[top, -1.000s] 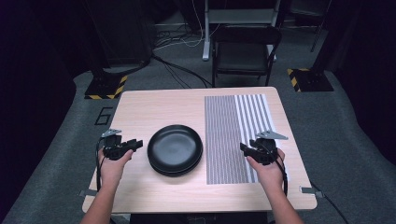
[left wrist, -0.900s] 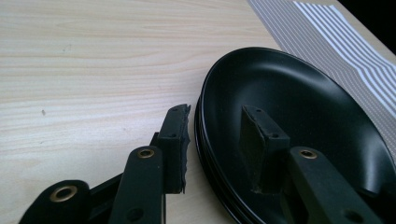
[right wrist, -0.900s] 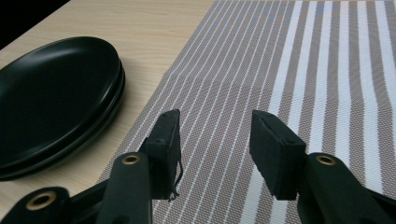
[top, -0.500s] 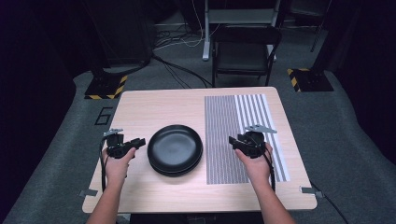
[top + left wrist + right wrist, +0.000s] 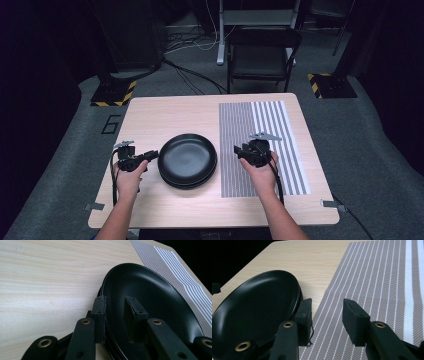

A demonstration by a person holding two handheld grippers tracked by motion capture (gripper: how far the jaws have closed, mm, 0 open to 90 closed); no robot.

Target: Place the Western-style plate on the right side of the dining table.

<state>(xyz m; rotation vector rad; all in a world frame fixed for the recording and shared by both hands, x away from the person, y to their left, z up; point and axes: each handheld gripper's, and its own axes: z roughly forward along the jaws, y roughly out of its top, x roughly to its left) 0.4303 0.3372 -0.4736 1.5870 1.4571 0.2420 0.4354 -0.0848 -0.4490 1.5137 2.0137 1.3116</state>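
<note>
A stack of black plates sits in the middle of the wooden table. My left gripper is at the stack's left rim. In the left gripper view my left gripper straddles the top plate's rim, one pad outside and one over the inside. Its jaws have just been closing, and a gap remains around the rim, so it is open. My right gripper hovers over the striped placemat just right of the plates. Its jaws have also been closing and stand open over bare mat, beside the plate.
The grey-and-white striped placemat covers the table's right part. Bare wood lies behind and in front of the plates. Beyond the far edge stands a dark chair, with cables and a yellow-black base on the floor.
My right gripper has moved left across the placemat toward the plates. The left gripper stays at the stack's left rim.
</note>
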